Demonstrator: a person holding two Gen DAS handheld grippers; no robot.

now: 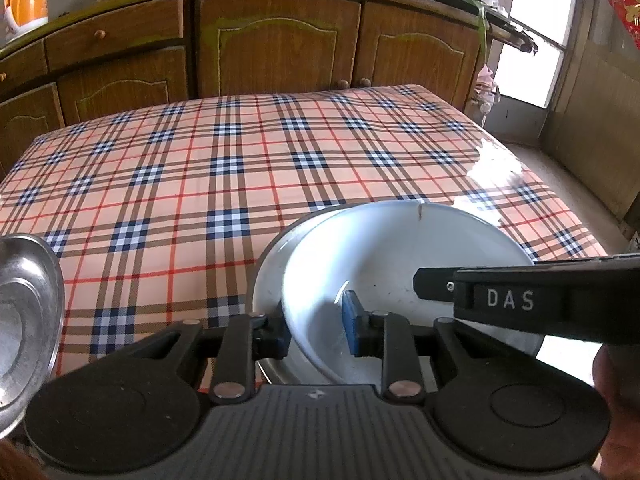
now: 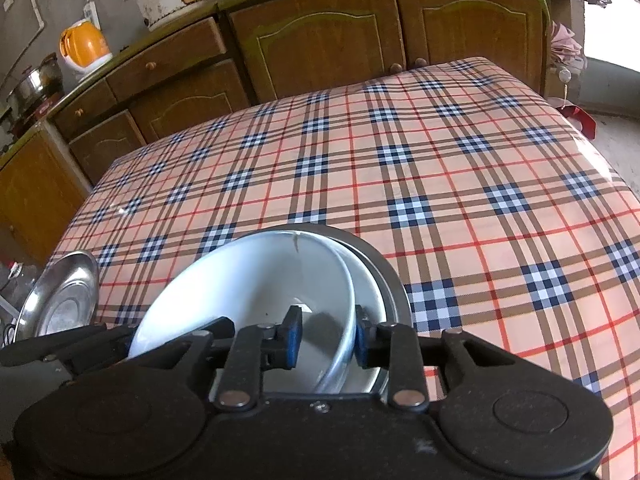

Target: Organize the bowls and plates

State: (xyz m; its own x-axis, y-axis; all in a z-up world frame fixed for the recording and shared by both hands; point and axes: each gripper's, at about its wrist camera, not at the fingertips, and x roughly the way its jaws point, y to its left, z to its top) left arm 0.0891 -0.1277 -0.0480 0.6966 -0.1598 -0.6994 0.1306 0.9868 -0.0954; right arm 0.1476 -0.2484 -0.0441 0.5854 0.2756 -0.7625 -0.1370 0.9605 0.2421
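The left gripper (image 1: 316,330) straddles the left rim of a white bowl (image 1: 384,256), one blue pad inside the bowl and one outside, the jaws closed on the wall. The right gripper (image 2: 326,338) grips the opposite rim of the same white bowl (image 2: 256,284) the same way, its pads pressed to either side of the wall.

The bowl sits tilted inside a wider metal dish (image 1: 266,280), near the front edge of a table covered with a plaid cloth (image 1: 200,184). Only the right wrist view shows the dish's dark rim (image 2: 380,268) curving round the bowl's far side.

A second steel plate (image 1: 24,312) lies off to the left at the table's edge; the right wrist view shows it whole (image 2: 64,300), the left only in part.

The left wrist view catches the black body of the other gripper, lettered "DAS" (image 1: 510,300), crossing over the bowl. Wooden cabinets (image 1: 280,48) stand behind the table, with an orange kettle (image 2: 84,46) on the counter.
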